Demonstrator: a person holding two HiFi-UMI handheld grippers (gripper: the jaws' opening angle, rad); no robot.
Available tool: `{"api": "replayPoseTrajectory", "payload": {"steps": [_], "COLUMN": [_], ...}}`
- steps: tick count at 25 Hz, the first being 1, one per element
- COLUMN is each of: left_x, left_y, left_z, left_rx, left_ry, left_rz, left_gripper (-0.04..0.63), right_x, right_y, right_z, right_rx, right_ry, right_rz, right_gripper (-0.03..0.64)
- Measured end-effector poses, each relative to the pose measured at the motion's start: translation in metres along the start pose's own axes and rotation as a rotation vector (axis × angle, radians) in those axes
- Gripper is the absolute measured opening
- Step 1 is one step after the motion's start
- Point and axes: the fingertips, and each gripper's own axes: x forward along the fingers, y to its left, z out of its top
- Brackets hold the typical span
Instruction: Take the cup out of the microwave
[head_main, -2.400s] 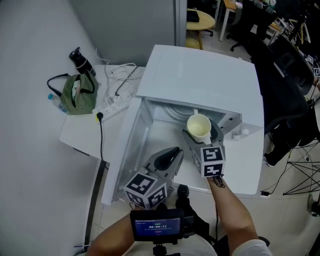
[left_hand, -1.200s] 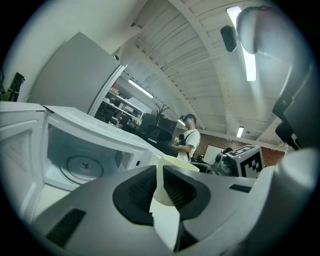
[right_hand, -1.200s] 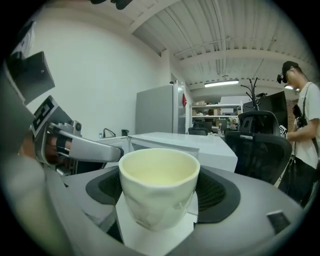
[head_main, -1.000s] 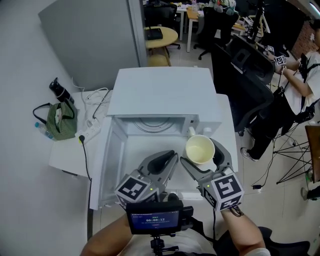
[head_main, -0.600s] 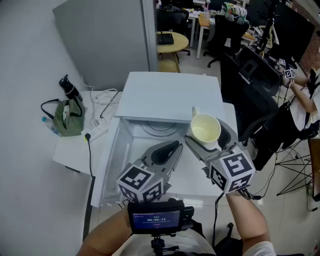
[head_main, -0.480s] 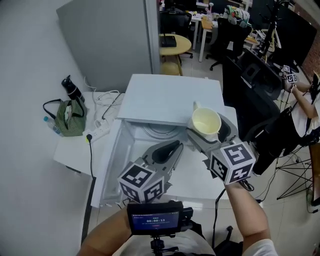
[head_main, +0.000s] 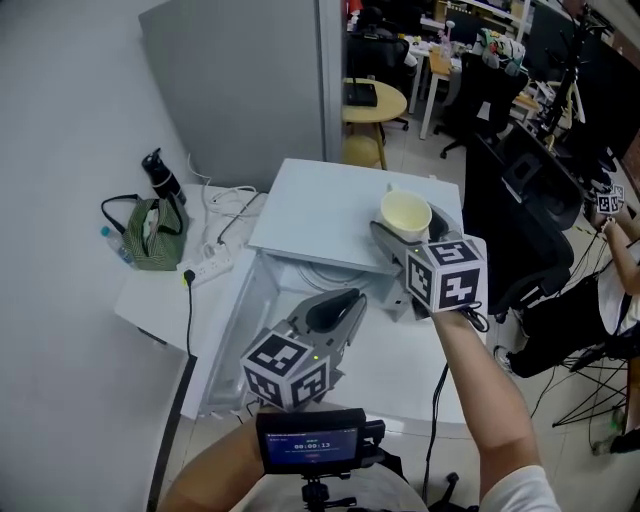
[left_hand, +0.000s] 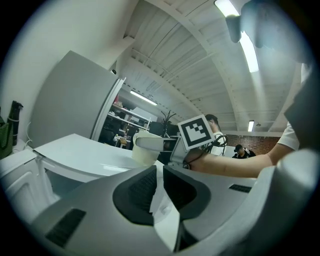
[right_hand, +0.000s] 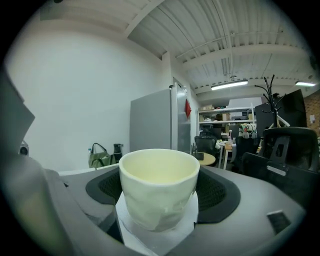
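Head view: pale yellow cup (head_main: 405, 213), nothing seen inside, clamped in right tool (head_main: 410, 230) just above the top of the white microwave (head_main: 320, 215). Door open, cavity bare. Left tool (head_main: 335, 308) narrow, empty, before the cavity.
Left gripper view: jaws together, cup beyond them.
Right gripper view: cup upright between both pads.

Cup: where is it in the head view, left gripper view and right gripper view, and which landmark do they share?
Head view: cup upper centre-right, held by the right gripper above the microwave.
Left gripper view: cup just left of centre, beyond the left gripper.
Right gripper view: cup dead centre, clamped between the fingers.
Shared landmark: the tall grey panel, in all three.
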Motion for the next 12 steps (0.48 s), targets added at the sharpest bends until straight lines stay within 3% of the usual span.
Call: {"api": "replayPoseTrajectory", "payload": {"steps": [12], "left_x": [0.009], "left_y": [0.016], "left_z": [0.001], "left_rx": [-0.024], "left_ry": [-0.017], "left_rz": [0.050], "left_gripper": [0.064], "right_x": [0.043], "right_y": [-0.009], "right_z": [-0.023], "right_rx": [-0.021], "right_ry": [0.016], "right_rz": [-0.007], "right_gripper": [0.452]}}
